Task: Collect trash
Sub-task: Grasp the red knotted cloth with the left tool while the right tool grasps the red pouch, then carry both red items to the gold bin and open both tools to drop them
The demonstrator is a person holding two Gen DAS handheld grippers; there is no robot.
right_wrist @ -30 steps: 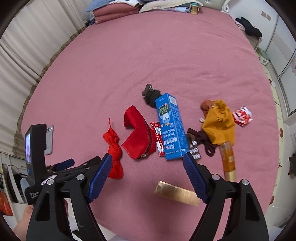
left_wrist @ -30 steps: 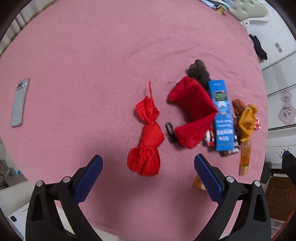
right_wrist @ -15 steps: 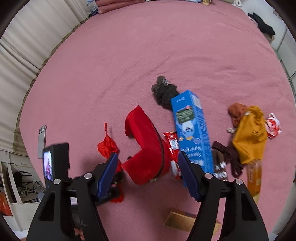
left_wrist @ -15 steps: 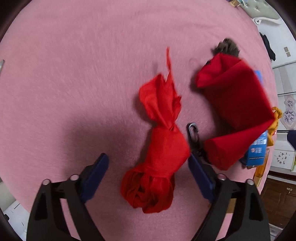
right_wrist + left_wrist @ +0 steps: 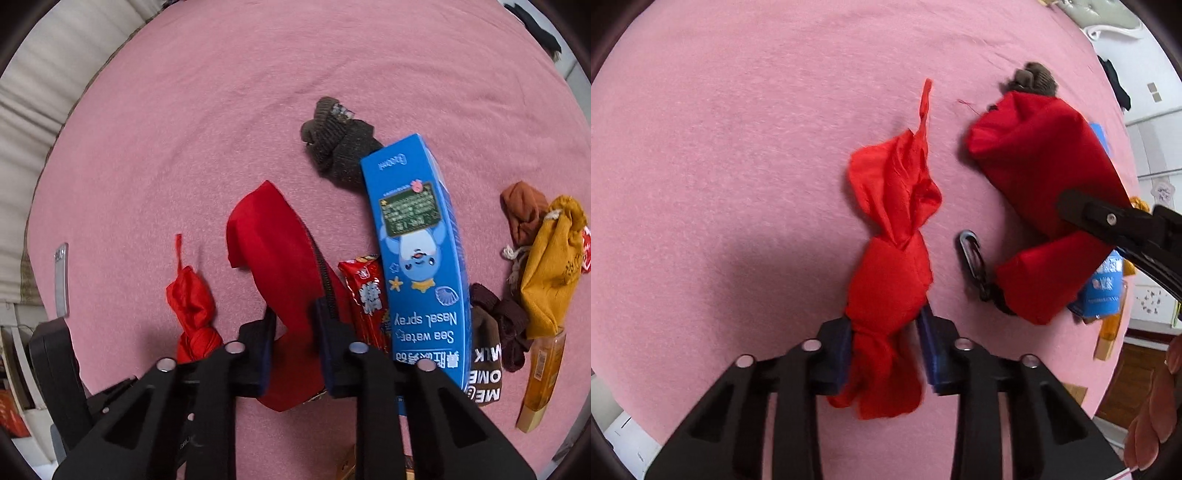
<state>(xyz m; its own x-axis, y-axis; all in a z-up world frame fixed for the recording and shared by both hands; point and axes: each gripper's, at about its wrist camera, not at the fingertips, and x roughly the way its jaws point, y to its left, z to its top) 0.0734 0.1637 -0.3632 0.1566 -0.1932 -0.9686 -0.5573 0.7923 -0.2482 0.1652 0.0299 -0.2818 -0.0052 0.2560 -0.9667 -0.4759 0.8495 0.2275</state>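
- The left gripper (image 5: 886, 347), wide open a second ago, has clamped the knotted red cloth (image 5: 890, 236) lying on the pink bedspread (image 5: 738, 147).
- The right gripper (image 5: 295, 347), likewise closed in, seemingly pinches the red pouch (image 5: 273, 258) beside the blue box (image 5: 421, 266).

Matte black, triangular-cutout plastic is seen on the left gripper (image 5: 886, 341) and the right gripper (image 5: 295, 341). Silver round screws are set along the frames, and the fingers (image 5: 928, 345) are faced with what appear to be dark blue pads.
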